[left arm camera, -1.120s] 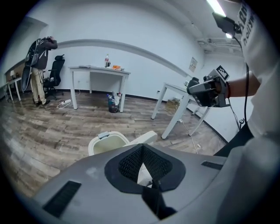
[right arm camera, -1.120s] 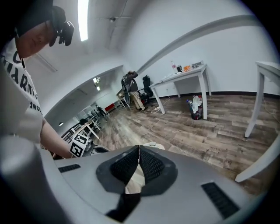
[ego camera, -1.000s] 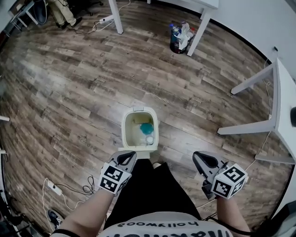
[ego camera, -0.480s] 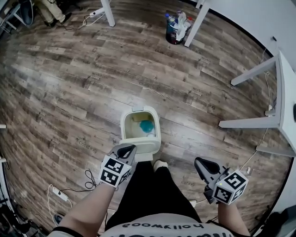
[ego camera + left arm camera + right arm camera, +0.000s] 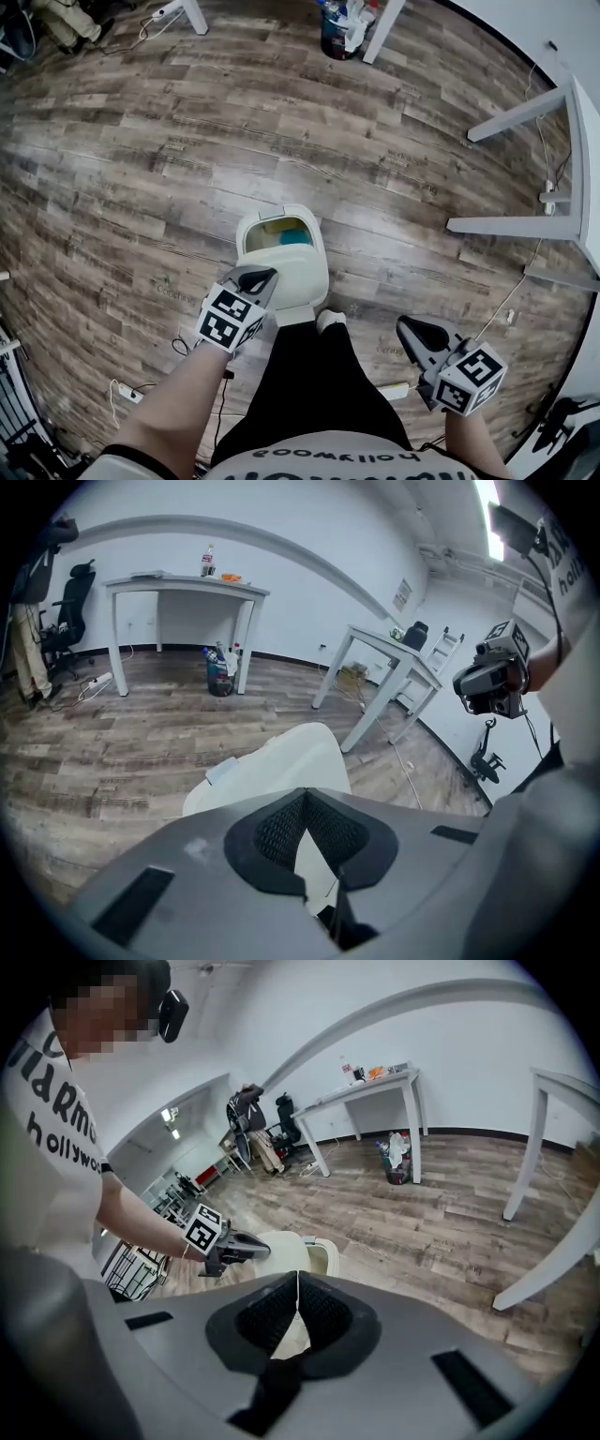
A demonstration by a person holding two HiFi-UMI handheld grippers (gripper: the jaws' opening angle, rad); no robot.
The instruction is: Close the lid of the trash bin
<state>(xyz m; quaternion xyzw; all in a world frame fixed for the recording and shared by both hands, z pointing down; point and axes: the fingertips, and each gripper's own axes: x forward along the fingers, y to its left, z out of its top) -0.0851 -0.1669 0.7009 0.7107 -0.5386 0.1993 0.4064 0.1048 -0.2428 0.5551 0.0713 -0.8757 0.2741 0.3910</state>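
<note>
A cream trash bin (image 5: pixel 246 246) stands on the wood floor just ahead of my feet. Its lid (image 5: pixel 305 272) leans forward over the opening, about half way down. Blue rubbish (image 5: pixel 292 236) still shows inside. My left gripper (image 5: pixel 262 277) is shut, its tips against the near left of the lid. In the left gripper view the lid (image 5: pixel 281 761) rises right beyond the shut left gripper (image 5: pixel 305 797). My right gripper (image 5: pixel 417 330) hangs shut and holds nothing, well to the right of the bin. The right gripper view shows the bin (image 5: pixel 323 1258) and the left gripper (image 5: pixel 258 1250) on it.
White table legs (image 5: pixel 506 225) stand to the right. A dark bin full of rubbish (image 5: pixel 336 28) sits by another table leg at the far side. A power strip with cables (image 5: pixel 127 392) lies on the floor at the near left. My shoe (image 5: pixel 328 321) is right behind the bin.
The lid has swung from upright to half way over the opening, with the left gripper moving forward against it. The head view has shifted forward. The right gripper has stayed low at the right.
</note>
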